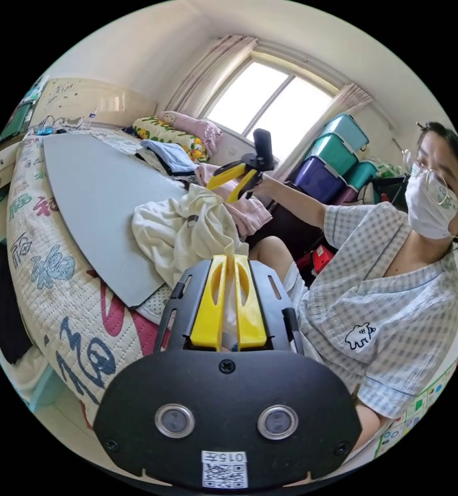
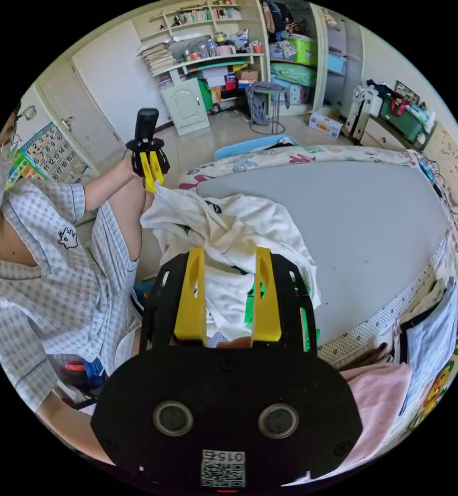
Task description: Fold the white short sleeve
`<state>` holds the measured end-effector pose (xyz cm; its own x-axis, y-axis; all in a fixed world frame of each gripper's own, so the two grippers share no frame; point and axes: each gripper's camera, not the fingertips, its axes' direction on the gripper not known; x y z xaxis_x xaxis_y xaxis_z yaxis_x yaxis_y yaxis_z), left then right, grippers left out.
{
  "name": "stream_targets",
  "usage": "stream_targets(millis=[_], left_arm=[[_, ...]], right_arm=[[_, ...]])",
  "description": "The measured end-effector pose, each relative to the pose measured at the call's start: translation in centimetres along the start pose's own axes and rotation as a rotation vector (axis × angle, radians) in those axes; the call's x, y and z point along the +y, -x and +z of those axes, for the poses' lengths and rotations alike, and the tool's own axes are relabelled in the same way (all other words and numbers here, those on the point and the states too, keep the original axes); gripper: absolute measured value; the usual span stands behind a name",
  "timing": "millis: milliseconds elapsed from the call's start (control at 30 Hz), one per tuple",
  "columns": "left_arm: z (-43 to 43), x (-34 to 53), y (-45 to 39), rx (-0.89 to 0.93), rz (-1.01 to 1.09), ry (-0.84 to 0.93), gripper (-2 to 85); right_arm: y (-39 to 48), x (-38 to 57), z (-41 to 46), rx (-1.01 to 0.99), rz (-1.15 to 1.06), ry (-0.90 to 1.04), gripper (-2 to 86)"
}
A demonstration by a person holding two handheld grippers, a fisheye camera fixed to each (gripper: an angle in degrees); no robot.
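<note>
Wide bed with a quilted cover printed in blue, pink and teal characters (image 1: 58, 289), seen again at the far edge in the right gripper view (image 2: 270, 155). Flat grey board (image 1: 100, 201) lying on top of that cover, a broad bare stretch of it showing in the right gripper view (image 2: 363, 227). Person in a pale checked short-sleeved shirt (image 1: 389, 305) seated at the bed's edge, also in the right gripper view (image 2: 37, 289). Crumpled white short sleeve shirt (image 1: 182, 232) heaped on the near end of the grey board, partly spilling over its edge toward the person; same bundle in the right gripper view (image 2: 239, 227), with a green print just visible among the folds. Pink folded garment (image 1: 244, 209) beside the white heap, and again at the lower right of the right gripper view (image 2: 379, 392). Stacked teal and purple plastic storage bins (image 1: 337, 155) under the window.

Left gripper with yellow jaws on a black frame (image 1: 230, 257): jaws drawn almost together, a strip of white cloth pinched between them; in the right gripper view (image 2: 151, 181), tips pressed onto a corner of the shirt. Right gripper, same build (image 2: 226, 256): jaws standing well apart, white cloth lying between them but not gripped; in the left gripper view (image 1: 237, 182), spread open just above the heap.
</note>
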<state>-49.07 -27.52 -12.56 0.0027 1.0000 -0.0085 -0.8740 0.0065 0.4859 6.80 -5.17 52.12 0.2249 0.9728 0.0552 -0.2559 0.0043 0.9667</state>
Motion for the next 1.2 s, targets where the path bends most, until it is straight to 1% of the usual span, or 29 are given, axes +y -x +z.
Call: stream_targets(millis=[33,67,100,133,167,200,267,333,467,600,667,733,800,867,900,967,1100,1200], left_arm=[[0.4,0.0,-0.7,0.023,0.04,0.017,0.9],[0.9,0.0,-1.4,0.042,0.078,0.041,0.6],[1.2,0.0,-1.8,0.049,0.097,0.054,0.5],[2.0,0.1,-2.5,0.062,0.133,0.082,0.3],[3.0,0.2,-3.1,0.076,0.162,0.114,0.2],[3.5,0.2,-3.4,0.085,0.175,0.133,0.2],[5.5,0.4,-4.3,0.113,0.213,0.193,0.1],[6.8,0.4,-4.8,0.125,0.231,0.206,0.1],[8.8,-0.3,-6.5,0.113,0.292,0.193,0.3],[10.7,-1.7,-8.0,0.049,0.346,0.148,0.7],[12.5,-2.7,-8.4,0.014,0.354,0.13,1.4],[14.4,-3.2,-8.2,0.022,0.351,0.163,2.4],[16.7,-3.5,-8.1,0.036,0.35,0.247,4.1],[19.0,-3.7,-8.8,0.034,0.402,0.357,6.2],[19.3,-3.7,-9.1,0.036,0.42,0.38,6.7],[19.5,-3.7,-9.9,0.052,0.488,0.44,7.8],[17.5,-4.0,-9.7,0.104,0.504,0.411,7.5],[15.3,-4.8,-8.3,0.135,0.428,0.314,7.0]], right_arm=[[0.8,0.5,0.7,0.019,-0.025,0.039,8.1],[1.9,1.7,0.7,0.088,-0.024,0.045,4.8],[2.5,2.5,0.4,0.129,-0.012,0.024,3.7],[3.7,4.8,-0.6,0.181,0.02,-0.049,2.2],[4.5,7.4,-1.8,0.193,0.06,-0.114,1.4],[4.8,8.8,-2.3,0.2,0.092,-0.141,1.2],[5.6,14.5,-4.3,0.239,0.213,-0.23,0.4],[6.1,17.8,-5.6,0.254,0.279,-0.276,0.2],[7.0,21.6,-8.6,0.353,0.35,-0.325,0.2],[5.3,24.2,-11.6,0.377,0.456,-0.433,1.2],[3.1,26.6,-11.6,0.3,0.581,-0.475,3.5],[3.1,29.8,-10.6,0.237,0.669,-0.519,5.0],[5.0,33.6,-8.6,0.186,0.715,-0.568,5.5],[8.5,38.8,-5.2,0.12,0.783,-0.639,6.2],[9.5,39.9,-4.3,0.097,0.797,-0.661,6.5],[12.9,43.4,-0.9,-0.012,0.835,-0.723,8.3],[17.6,45.2,2.6,-0.118,0.819,-0.803,10.1],[19.7,44.0,3.8,-0.133,0.754,-0.791,10.6]])
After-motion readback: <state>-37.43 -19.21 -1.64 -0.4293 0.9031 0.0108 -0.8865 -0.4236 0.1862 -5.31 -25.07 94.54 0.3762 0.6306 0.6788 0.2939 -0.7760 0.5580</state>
